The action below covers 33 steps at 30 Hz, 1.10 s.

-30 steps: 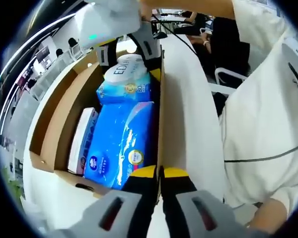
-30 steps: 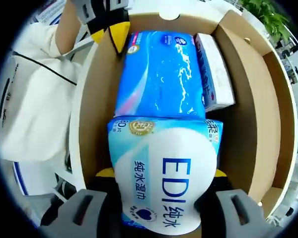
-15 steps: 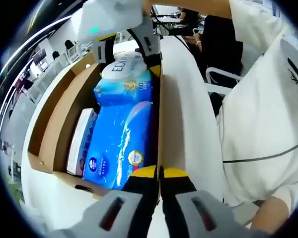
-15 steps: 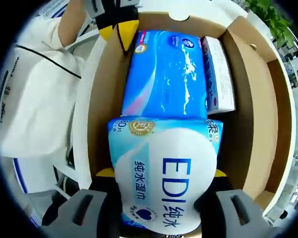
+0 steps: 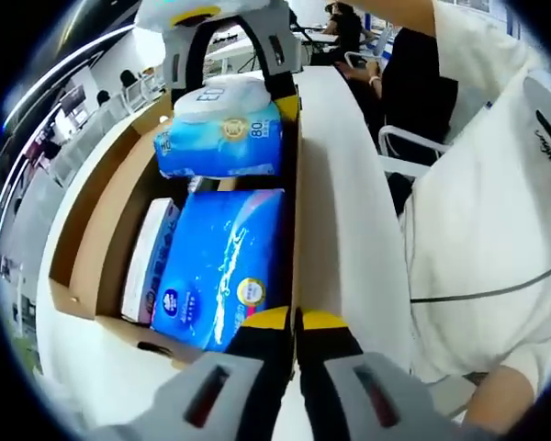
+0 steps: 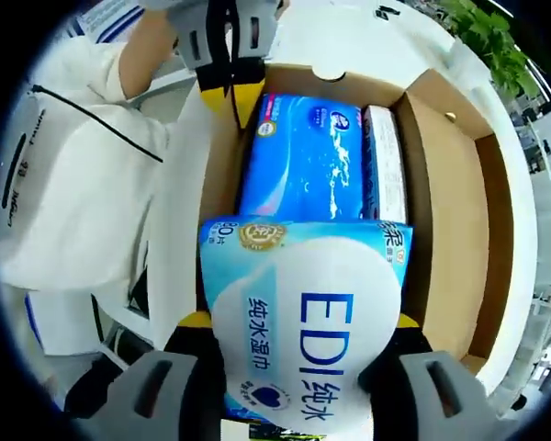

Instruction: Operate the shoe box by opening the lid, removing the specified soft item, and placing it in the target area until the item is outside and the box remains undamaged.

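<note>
The open shoe box (image 5: 101,230) is brown inside and white outside. In it lie a blue tissue pack (image 5: 222,266) and a narrow white carton (image 5: 147,262). My left gripper (image 5: 295,322) is shut on the edge of the box's right-hand wall. My right gripper (image 6: 298,331) is shut on a soft light-blue "EDI" wet-wipes pack (image 6: 303,322), held above the box (image 6: 445,193) and clear of the blue pack (image 6: 312,165). In the left gripper view the wipes pack (image 5: 222,129) hangs over the far end of the box in the right gripper (image 5: 230,101). The left gripper (image 6: 233,96) pinches the far-left wall.
A person in white clothes (image 5: 482,230) stands close along the box's side, also seen as the person (image 6: 64,184) at the left. The box rests on a white table (image 5: 344,220). A chair (image 5: 399,147) and people lie beyond. A green plant (image 6: 487,37) is past the table.
The right gripper has risen with the wipes pack, lifting it off the blue pack and out of the box. The left gripper has kept its hold on the wall.
</note>
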{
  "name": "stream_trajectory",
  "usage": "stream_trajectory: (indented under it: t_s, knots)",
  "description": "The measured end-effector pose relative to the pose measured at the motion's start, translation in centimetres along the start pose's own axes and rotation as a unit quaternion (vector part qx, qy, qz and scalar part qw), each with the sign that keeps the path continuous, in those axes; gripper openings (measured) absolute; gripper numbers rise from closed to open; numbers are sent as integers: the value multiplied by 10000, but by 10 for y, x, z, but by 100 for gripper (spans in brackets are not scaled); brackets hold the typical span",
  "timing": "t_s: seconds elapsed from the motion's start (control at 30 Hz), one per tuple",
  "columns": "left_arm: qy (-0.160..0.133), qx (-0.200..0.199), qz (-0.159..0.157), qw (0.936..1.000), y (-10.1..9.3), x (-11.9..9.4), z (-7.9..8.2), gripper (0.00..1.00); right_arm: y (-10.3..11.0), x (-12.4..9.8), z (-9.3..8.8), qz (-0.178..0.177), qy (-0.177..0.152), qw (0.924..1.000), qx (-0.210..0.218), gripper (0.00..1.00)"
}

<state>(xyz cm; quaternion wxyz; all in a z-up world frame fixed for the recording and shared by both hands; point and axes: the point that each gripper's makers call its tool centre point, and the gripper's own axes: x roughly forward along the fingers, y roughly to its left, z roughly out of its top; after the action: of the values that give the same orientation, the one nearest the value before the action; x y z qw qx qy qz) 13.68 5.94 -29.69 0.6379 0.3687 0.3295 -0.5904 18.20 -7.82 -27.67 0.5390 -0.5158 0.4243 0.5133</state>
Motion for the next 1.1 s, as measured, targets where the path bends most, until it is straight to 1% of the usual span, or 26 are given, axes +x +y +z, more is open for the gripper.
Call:
stream_trajectory:
  t_s: [0.2, 0.23, 0.27, 0.3, 0.33, 0.43, 0.53, 0.6, 0.73, 0.83, 1.03, 1.1]
  knots:
    - [1, 3, -1, 10000, 0, 0, 0, 1, -3, 0, -1, -81, 27, 10000, -37, 61]
    - [-21, 67, 3, 10000, 0, 0, 0, 1, -3, 0, -1, -61, 47, 10000, -39, 61]
    - [-37, 87, 1, 10000, 0, 0, 0, 1, -1, -1, -4, 6, 160, 9999, -66, 61]
    - [-51, 71, 1, 10000, 0, 0, 0, 1, 0, -4, -4, 40, 189, 9998, -95, 61]
    - [-50, 77, -1, 10000, 0, 0, 1, 1, 1, -7, -2, -13, 216, 9998, 17, 61]
    - [-43, 83, 5, 10000, 0, 0, 1, 1, 5, -12, -1, 23, 242, 9996, -113, 61]
    - [-40, 73, 11, 10000, 0, 0, 1, 1, 1, -20, -1, -33, 261, 9996, -107, 61]
    - [-39, 69, 16, 10000, 0, 0, 1, 1, -1, -23, -2, -68, 272, 9996, -88, 61]
    - [-37, 66, 28, 10000, 0, 0, 0, 1, -1, -27, -8, -111, 400, 9991, -109, 61]
    - [-35, 57, 22, 10000, -1, 0, 0, 1, -2, -33, -11, -130, 358, 9993, -25, 61]
    - [-35, 51, 15, 10000, -1, 0, 0, 1, -4, -41, -19, -197, 505, 9985, 92, 61]
    - [-31, 55, 18, 10000, -1, 0, 0, 1, -4, -45, -21, -214, 494, 9985, 110, 61]
